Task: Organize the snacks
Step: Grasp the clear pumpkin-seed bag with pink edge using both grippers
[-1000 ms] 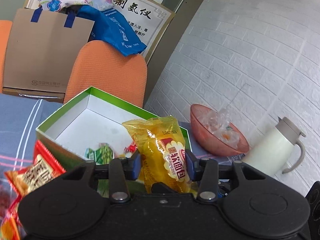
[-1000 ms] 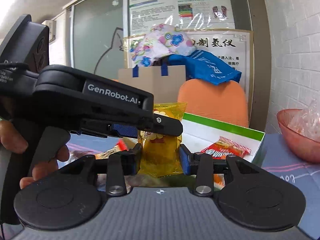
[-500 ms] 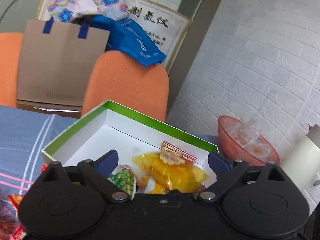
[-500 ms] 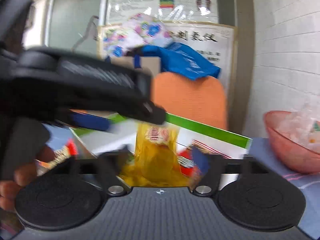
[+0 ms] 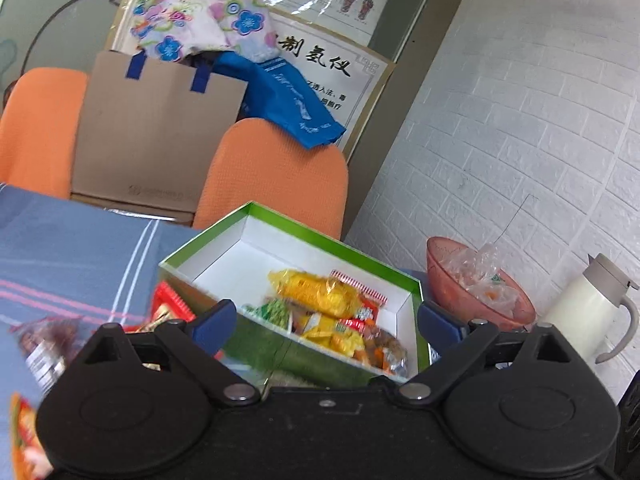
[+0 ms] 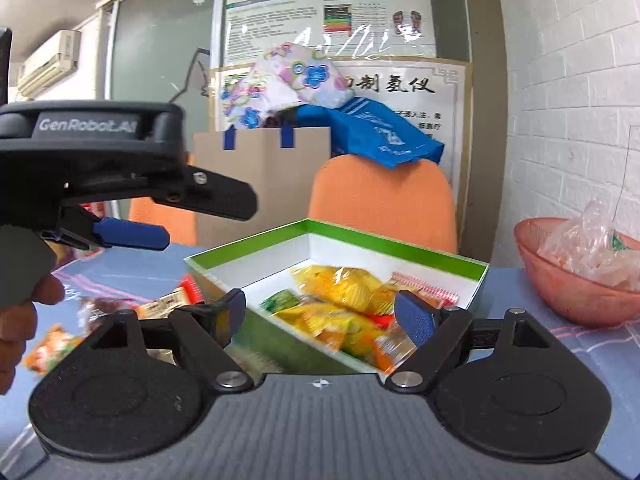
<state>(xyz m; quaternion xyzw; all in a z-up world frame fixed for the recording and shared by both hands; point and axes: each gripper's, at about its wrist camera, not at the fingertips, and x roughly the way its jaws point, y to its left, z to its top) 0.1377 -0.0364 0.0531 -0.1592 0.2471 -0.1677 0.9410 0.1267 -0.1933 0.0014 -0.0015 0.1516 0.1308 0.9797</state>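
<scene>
A green box with a white inside (image 5: 340,244) (image 6: 384,246) stands on the blue striped tablecloth and holds several snack packets. A yellow packet (image 5: 316,292) (image 6: 344,286) lies on top of them. My left gripper (image 5: 324,320) is open and empty, just in front of the box's near wall. My right gripper (image 6: 320,312) is open and empty over the box's near edge. The left gripper also shows from the side in the right wrist view (image 6: 132,236), held by a hand. Loose snack packets (image 5: 168,312) (image 6: 168,302) lie left of the box.
A pink bowl (image 5: 476,296) (image 6: 576,284) with plastic bags sits right of the box. A white jug (image 5: 588,312) stands further right by the brick wall. Orange chairs (image 5: 276,172) with a cardboard bag (image 5: 156,140) stand behind the table.
My left gripper has opened and let go of the yellow packet, which now lies in the box. Both grippers have drawn back from the box, and the right one has opened wider.
</scene>
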